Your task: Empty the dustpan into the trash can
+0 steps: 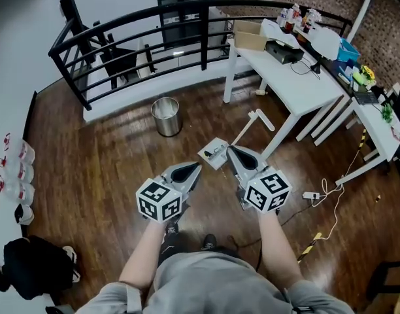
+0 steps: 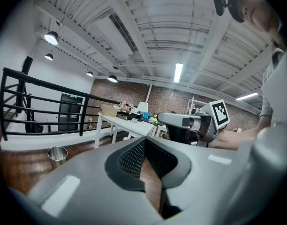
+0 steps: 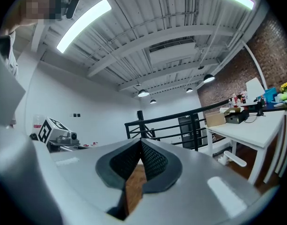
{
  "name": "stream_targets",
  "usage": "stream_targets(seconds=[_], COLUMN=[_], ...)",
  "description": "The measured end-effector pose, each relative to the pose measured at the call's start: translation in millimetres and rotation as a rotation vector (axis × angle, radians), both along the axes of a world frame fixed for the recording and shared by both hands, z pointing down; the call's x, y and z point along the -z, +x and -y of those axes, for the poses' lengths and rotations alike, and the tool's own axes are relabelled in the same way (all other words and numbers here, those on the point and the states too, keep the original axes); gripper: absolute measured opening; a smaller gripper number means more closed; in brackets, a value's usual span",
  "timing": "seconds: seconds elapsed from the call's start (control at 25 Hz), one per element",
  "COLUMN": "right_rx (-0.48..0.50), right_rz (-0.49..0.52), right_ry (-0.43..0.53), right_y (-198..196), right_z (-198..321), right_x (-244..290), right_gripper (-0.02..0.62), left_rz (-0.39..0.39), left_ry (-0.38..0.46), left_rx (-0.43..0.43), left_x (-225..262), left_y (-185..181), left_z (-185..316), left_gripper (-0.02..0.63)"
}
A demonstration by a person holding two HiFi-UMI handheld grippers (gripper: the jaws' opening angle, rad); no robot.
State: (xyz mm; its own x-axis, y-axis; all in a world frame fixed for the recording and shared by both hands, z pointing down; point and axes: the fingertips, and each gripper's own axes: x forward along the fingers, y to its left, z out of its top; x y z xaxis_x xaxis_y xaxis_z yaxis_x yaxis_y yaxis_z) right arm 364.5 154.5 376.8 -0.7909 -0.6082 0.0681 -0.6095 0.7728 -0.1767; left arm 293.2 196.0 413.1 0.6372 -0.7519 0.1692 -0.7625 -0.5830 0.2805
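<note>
A round metal trash can (image 1: 166, 116) stands on the wooden floor near the railing; it also shows low at the left of the left gripper view (image 2: 57, 153). A white dustpan (image 1: 215, 153) lies on the floor, its long handle (image 1: 257, 118) slanting up toward the table. My left gripper (image 1: 196, 168) is shut and empty, just left of the pan. My right gripper (image 1: 230, 150) is shut and empty too, its tip over the pan's right edge. Each gripper view shows closed jaws with nothing between them: left gripper (image 2: 144, 140), right gripper (image 3: 141, 140).
White tables (image 1: 288, 87) loaded with boxes and bottles stand at the right. A black railing (image 1: 141, 25) curves across the back. A power strip and cables (image 1: 311, 195) lie on the floor at the right. A dark bag (image 1: 30, 267) and bottles (image 1: 17, 169) sit along the left wall.
</note>
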Motion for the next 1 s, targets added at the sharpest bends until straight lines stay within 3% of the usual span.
stream_targets(seconds=[0.32, 0.64, 0.8, 1.0], right_rx=[-0.075, -0.250, -0.364, -0.482], right_rz=[-0.022, -0.042, -0.047, -0.090], right_ry=[-0.034, -0.080, -0.096, -0.149], right_y=[-30.4, -56.8, -47.5, -13.3], right_z=[93.9, 198.0, 229.8, 247.7], right_x=[-17.6, -32.2, -35.6, -57.4], right_gripper=[0.008, 0.005, 0.002, 0.012], left_rz=[0.020, 0.001, 0.004, 0.004], left_ry=[-0.002, -0.006, -0.023, -0.053], left_rx=[-0.070, -0.253, -0.354, -0.451], left_x=[-11.5, -15.7, -21.9, -37.4], left_y=[-33.6, -62.9, -61.2, -34.2], left_z=[109.2, 226.1, 266.2, 294.7], left_gripper=[0.005, 0.005, 0.005, 0.005])
